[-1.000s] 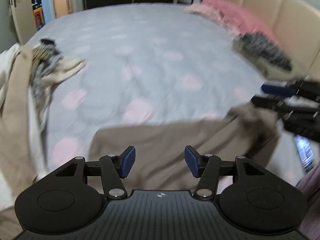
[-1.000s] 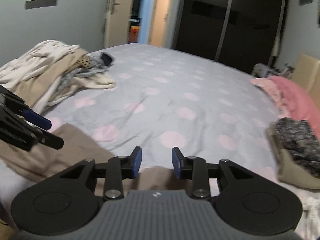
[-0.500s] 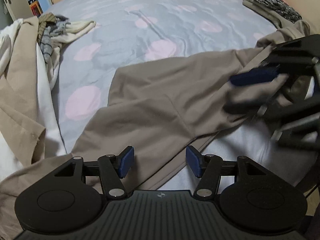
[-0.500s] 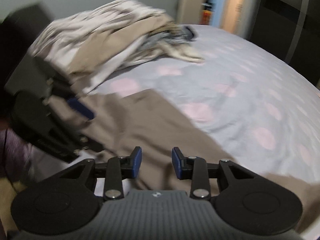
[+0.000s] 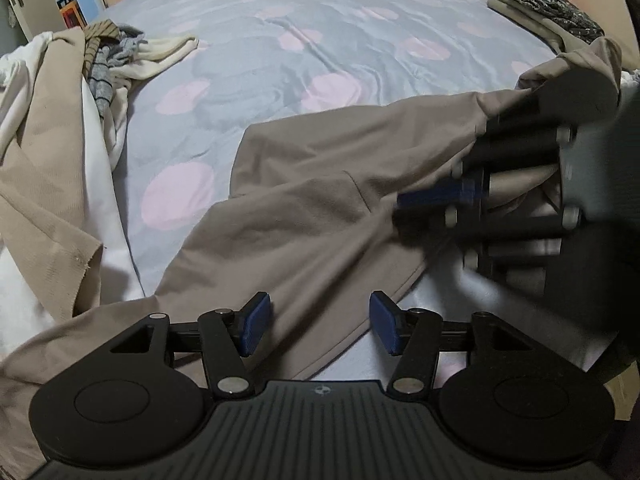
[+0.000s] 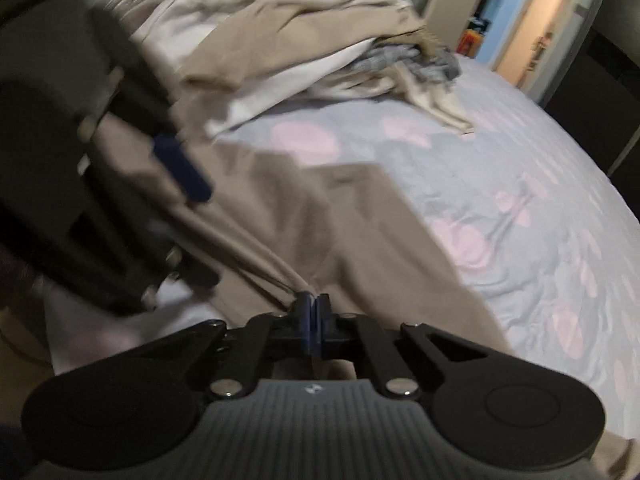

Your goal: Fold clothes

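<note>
A taupe garment [image 5: 304, 208] lies spread across the near part of the bed, one end bunched at the right. My left gripper [image 5: 320, 322] hovers open just over its near hem, with cloth below the pads but nothing pinched. In the right wrist view my right gripper [image 6: 314, 312] is shut on a pulled-up fold of the taupe garment [image 6: 360, 232], and creases run into its blue pads. From the left wrist view the right gripper [image 5: 424, 212] shows blurred at the right, low on the cloth. One blue pad [image 6: 180, 168] of the left gripper shows at the left.
A loose pile of beige, white and striped clothes [image 5: 60, 112] lies along the left side of the bed. The grey cover with pink dots [image 5: 320, 32] stretches beyond. A folded stack [image 5: 548, 8] sits far right. An open doorway [image 6: 532, 20] is behind.
My right gripper swung down and leftward to the garment, then closed on a fold of it. The left gripper sank toward the near hem and stayed open.
</note>
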`<state>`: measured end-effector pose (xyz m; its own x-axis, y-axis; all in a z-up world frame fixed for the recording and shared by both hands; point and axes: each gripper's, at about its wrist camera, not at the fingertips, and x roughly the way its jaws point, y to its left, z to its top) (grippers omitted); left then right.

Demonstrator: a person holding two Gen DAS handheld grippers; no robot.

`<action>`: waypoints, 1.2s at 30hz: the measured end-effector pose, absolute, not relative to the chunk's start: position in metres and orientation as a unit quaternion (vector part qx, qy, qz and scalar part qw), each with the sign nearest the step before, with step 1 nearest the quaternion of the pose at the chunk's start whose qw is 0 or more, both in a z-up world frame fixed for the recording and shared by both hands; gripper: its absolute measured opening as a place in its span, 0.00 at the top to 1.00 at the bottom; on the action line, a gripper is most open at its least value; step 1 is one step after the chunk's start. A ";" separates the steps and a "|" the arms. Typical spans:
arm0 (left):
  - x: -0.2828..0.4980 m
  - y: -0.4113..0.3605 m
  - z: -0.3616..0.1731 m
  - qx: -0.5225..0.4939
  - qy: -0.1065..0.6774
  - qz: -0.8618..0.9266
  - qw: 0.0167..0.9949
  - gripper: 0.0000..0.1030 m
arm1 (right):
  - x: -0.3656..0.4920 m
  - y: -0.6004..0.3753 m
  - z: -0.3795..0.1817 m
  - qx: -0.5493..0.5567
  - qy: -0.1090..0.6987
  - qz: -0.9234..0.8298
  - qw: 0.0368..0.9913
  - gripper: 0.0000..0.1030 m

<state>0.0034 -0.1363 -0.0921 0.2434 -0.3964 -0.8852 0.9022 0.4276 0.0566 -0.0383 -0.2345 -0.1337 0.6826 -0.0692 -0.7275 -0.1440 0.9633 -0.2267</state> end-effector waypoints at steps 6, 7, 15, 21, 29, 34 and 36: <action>-0.006 -0.145 -0.085 0.306 0.410 -0.453 0.730 0.48 | -0.045 -0.280 -0.090 -0.080 0.352 -0.092 0.928 0.98; -0.007 -0.147 -0.084 0.309 0.408 -0.453 0.730 0.48 | -0.048 -0.290 -0.083 -0.072 0.344 -0.116 0.929 0.98; -0.015 -0.165 -0.072 0.307 0.391 -0.468 0.731 0.48 | -0.106 -0.372 -0.034 -0.015 0.299 -0.307 0.903 0.98; -0.015 -0.186 -0.064 0.307 0.385 -0.472 0.731 0.48 | -0.159 -0.430 -0.016 0.015 0.301 -0.405 0.863 0.98; -0.022 -0.213 -0.069 0.320 0.387 -0.483 0.717 0.48 | -0.204 -0.491 -0.035 0.043 0.366 -0.451 0.813 0.98; -0.027 -0.219 -0.078 0.342 0.387 -0.472 0.715 0.48 | -0.210 -0.487 -0.050 0.059 0.366 -0.427 0.825 0.93; -0.026 -0.218 -0.080 0.340 0.393 -0.466 0.716 0.48 | -0.207 -0.477 -0.051 0.054 0.356 -0.405 0.840 0.85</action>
<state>-0.0262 -0.2178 -0.0798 0.2565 -0.4008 -0.8795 0.9350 0.3335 0.1207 -0.2075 -0.4774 -0.0512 0.4183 -0.6424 -0.6422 0.7193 0.6660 -0.1977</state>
